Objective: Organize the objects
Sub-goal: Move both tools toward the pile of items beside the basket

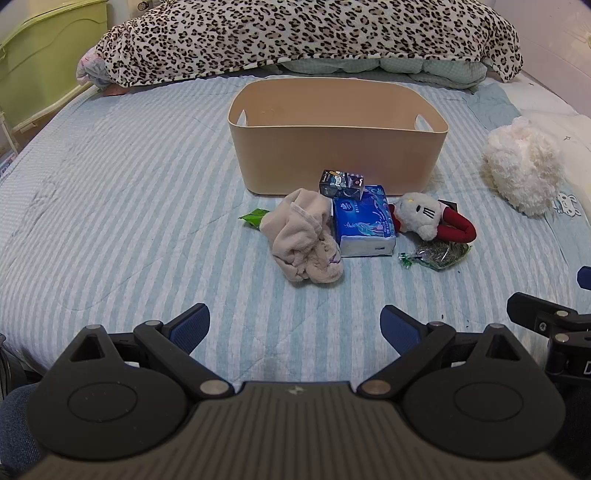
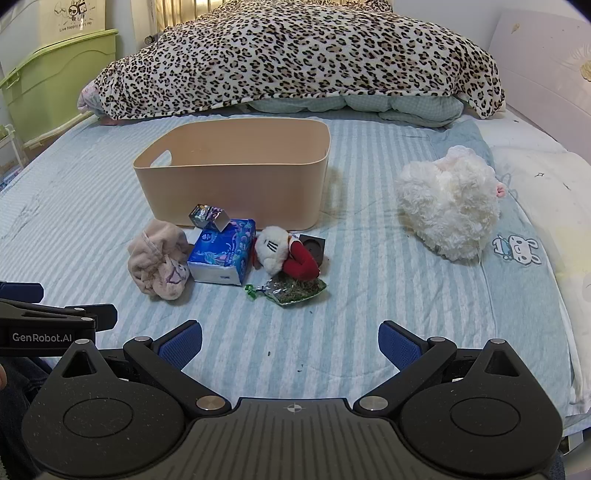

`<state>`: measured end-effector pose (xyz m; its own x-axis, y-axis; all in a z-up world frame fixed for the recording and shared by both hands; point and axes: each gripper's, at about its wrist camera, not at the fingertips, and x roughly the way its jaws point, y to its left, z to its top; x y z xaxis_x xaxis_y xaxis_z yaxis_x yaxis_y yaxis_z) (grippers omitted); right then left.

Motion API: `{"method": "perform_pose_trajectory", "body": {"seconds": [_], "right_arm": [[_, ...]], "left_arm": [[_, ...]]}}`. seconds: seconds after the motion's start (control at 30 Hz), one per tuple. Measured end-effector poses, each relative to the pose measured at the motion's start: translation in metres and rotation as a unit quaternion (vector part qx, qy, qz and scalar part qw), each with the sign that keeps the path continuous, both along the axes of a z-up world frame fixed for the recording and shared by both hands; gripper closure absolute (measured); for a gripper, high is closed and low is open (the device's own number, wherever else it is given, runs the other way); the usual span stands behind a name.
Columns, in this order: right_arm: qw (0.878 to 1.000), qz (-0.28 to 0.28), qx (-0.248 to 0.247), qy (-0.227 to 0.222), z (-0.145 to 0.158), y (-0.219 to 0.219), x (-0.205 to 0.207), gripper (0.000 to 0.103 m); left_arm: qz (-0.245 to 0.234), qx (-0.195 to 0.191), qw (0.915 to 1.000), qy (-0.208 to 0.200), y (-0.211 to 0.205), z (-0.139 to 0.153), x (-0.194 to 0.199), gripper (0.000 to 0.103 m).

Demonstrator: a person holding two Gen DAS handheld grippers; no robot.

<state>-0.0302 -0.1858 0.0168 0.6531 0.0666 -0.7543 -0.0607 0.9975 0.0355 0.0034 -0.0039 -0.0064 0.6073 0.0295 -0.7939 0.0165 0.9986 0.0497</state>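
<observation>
A beige plastic bin (image 1: 338, 155) (image 2: 236, 184) stands on the striped bed, nothing visible inside. In front of it lie a crumpled beige cloth (image 1: 304, 240) (image 2: 159, 260), a blue tissue pack (image 1: 364, 221) (image 2: 223, 253), a small dark box (image 1: 341, 183) (image 2: 208, 217), a white-and-red plush toy (image 1: 424, 216) (image 2: 284, 253), a clear bag of dried herbs (image 1: 437, 254) (image 2: 291, 290) and a green wrapper (image 1: 253, 217). My left gripper (image 1: 295, 328) and right gripper (image 2: 290, 341) are both open and empty, short of the pile.
A fluffy white plush (image 1: 524, 170) (image 2: 452, 205) lies to the right. A leopard-print blanket (image 1: 295, 33) (image 2: 295, 55) is heaped at the back. A green cabinet (image 1: 40, 62) stands left of the bed. A small black square item (image 2: 313, 246) lies behind the plush toy.
</observation>
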Motion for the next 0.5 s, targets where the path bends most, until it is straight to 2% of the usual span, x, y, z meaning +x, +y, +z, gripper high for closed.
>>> {"method": "perform_pose_trajectory", "body": {"seconds": [0.5], "right_arm": [[1.000, -0.001, 0.000, 0.001, -0.0001, 0.0004, 0.0007, 0.000]], "left_arm": [[-0.002, 0.000, 1.0000, 0.002, -0.0037, -0.0024, 0.0002, 0.004]]}}
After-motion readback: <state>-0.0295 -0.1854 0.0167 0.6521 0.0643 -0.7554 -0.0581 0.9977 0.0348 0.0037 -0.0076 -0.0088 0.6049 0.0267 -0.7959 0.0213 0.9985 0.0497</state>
